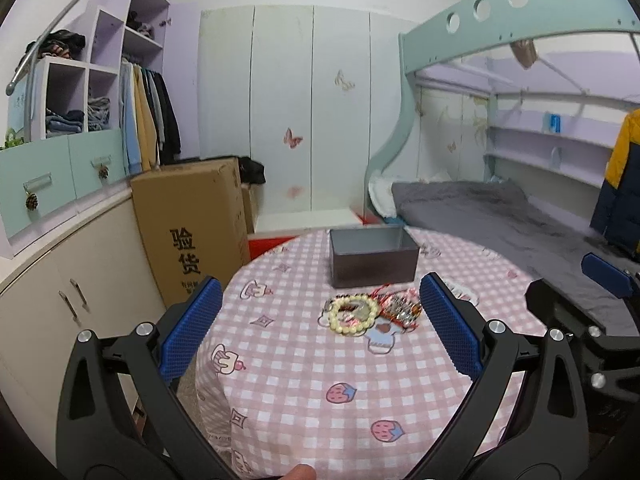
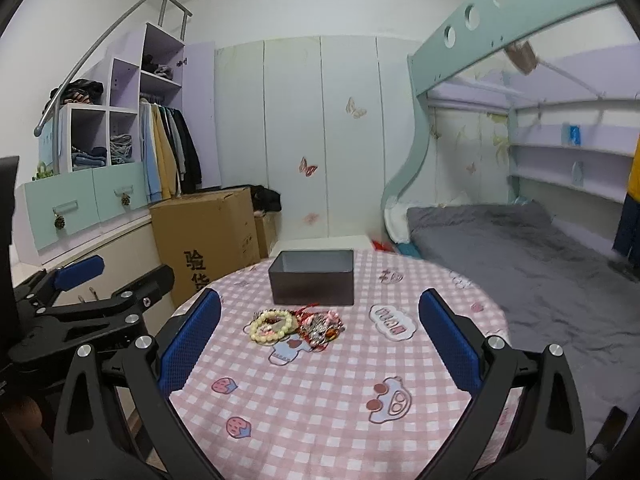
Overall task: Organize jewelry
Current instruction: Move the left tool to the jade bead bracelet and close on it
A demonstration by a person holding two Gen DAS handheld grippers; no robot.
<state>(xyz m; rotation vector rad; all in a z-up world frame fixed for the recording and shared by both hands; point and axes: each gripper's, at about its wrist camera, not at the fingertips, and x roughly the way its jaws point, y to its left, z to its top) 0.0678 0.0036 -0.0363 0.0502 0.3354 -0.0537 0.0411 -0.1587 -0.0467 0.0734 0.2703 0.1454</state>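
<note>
Round table (image 1: 304, 412) w/ pink check cloth, cartoon prints. Dark box (image 1: 373, 257) at far side of table, open top, nothing visible inside from these angles. Jewelry just in front of box, near side: cream bead bracelet (image 1: 353, 315) flat on cloth, touching a tangled red/silver pile (image 1: 400, 307) on its right. Pile too blurred to sort into separate pcs.

Left gripper (image 1: 320, 328) wide open, blue pads (image 1: 191, 328) spread well apart, nothing between them; held above near half of table, short of jewelry, aimed toward box. Bracelet between the two pads in left wrist view, not touched.

Right gripper (image 2: 320, 336) also wide open, pads (image 2: 449, 340) apart, holding nothing; same side of box as jewelry, farther back toward near edge. Bracelet (image 2: 274, 326) and pile (image 2: 320, 324) in front of box (image 2: 312, 282), untouched.

Beyond box: white wardrobe (image 1: 312, 112) w/ butterfly stickers. Left of box: cardboard carton (image 1: 192, 232) on floor. Right of box: bunk bed (image 1: 500, 216), grey blanket.
</note>
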